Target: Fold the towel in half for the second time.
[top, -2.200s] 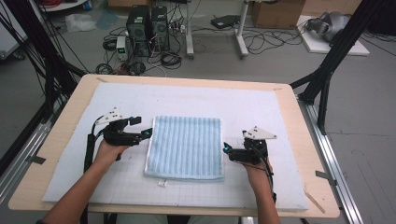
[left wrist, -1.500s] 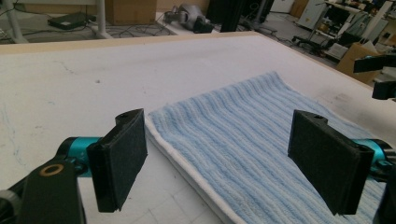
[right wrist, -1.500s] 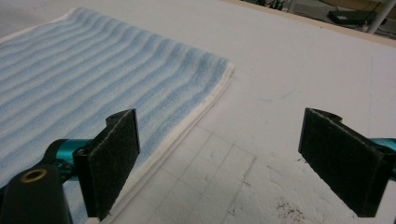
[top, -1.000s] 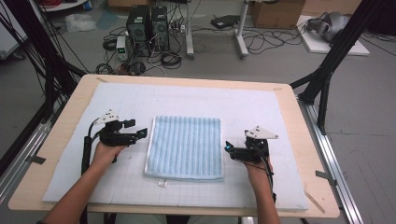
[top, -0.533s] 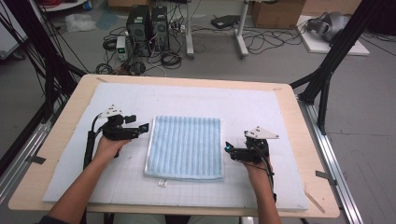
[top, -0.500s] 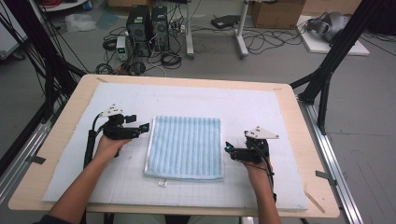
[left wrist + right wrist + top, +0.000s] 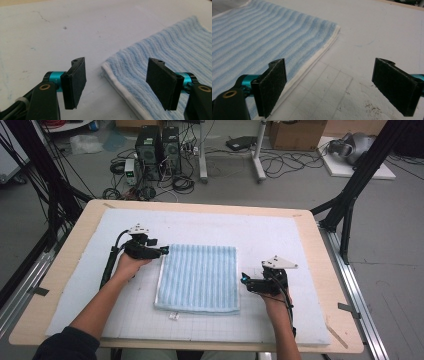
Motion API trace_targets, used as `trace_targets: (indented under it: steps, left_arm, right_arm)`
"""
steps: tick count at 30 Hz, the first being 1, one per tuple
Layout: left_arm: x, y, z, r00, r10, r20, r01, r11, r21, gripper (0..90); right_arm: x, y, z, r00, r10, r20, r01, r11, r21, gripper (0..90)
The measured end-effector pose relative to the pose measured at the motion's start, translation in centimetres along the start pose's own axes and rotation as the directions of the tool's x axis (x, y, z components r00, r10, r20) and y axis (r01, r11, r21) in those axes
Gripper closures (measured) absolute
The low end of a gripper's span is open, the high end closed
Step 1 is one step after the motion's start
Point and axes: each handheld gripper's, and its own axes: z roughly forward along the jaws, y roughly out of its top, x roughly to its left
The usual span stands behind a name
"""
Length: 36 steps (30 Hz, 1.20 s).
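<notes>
My left tool (image 7: 161,251) sits at the far left corner of the folded blue towel (image 7: 197,277), its jaws apart and just now narrowing, with the towel's white-edged corner (image 7: 110,68) between them but the pads not pressing on it. My right tool (image 7: 244,279) rests just beside the towel's right edge, toward the near corner, jaws wide and gripping nothing; in the right gripper view one pad (image 7: 274,85) hangs over that white hem. The towel lies flat in the middle of the white gridded mat (image 7: 280,235) that covers the wooden tabletop (image 7: 330,265).
</notes>
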Motion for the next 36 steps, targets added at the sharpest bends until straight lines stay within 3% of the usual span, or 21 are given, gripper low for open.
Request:
trace_targets:
  steps: [3,9,14,17,21,24,26,29,34,36]
  left_arm:
    - [0.1,0.6,1.1,0.9995,0.029,-0.011,-0.028,0.9987,0.042,33.8]
    - [-0.3,0.8,2.3,0.9929,0.119,-0.005,-0.118,0.9892,0.086,48.3]
    - [-0.4,0.4,2.8,0.9915,0.13,0.012,-0.13,0.9866,0.098,53.5]
    - [-0.4,0.4,2.7,0.989,0.141,0.044,-0.145,0.9847,0.098,63.7]
    - [-0.6,0.3,2.7,0.9896,0.127,0.067,-0.133,0.9867,0.094,80.3]
    - [-0.5,0.3,2.6,0.9923,0.098,0.076,-0.105,0.9898,0.096,81.9]
    - [-0.3,0.3,2.6,0.9936,0.08,0.08,-0.087,0.9921,0.09,82.8]
    - [-0.2,0.2,2.6,0.9943,0.07,0.081,-0.077,0.9935,0.084,83.1]
    - [-0.2,0.2,2.4,0.9946,0.063,0.082,-0.07,0.9944,0.079,83.4]
    - [-0.1,0.1,2.4,0.9948,0.054,0.086,-0.061,0.9955,0.073,83.4]
  right_arm:
    - [0.0,-0.1,0.0,1.0,0.005,0.003,-0.005,1.0,0.003,11.8]
    - [-0.2,-0.2,-0.1,0.9999,0.006,0.009,-0.006,1.0,0.004,11.8]
    - [-0.2,-0.3,-0.2,0.9999,0.008,0.011,-0.008,1.0,0.004,11.8]
    - [-0.3,-0.3,-0.1,0.9999,0.009,0.014,-0.009,1.0,0.009,11.8]
    - [-0.3,-0.3,-0.1,0.9996,0.027,0.011,-0.028,1.0,0.011,11.8]
    - [-0.5,-0.2,0.1,0.9992,0.038,0.015,-0.038,0.999,0.014,11.7]
    - [-0.8,0.2,0.5,0.9965,0.083,-0.007,-0.083,0.996,0.013,11.7]
    - [-1.2,0.9,1.4,0.9953,0.097,-0.004,-0.097,0.995,0.02,11.7]
    - [-1.5,2.1,4.0,0.9983,0.034,-0.047,-0.03,0.997,0.074,12.4]
    - [-1.5,3.0,5.2,0.998,0.032,-0.054,-0.026,0.995,0.097,17.3]
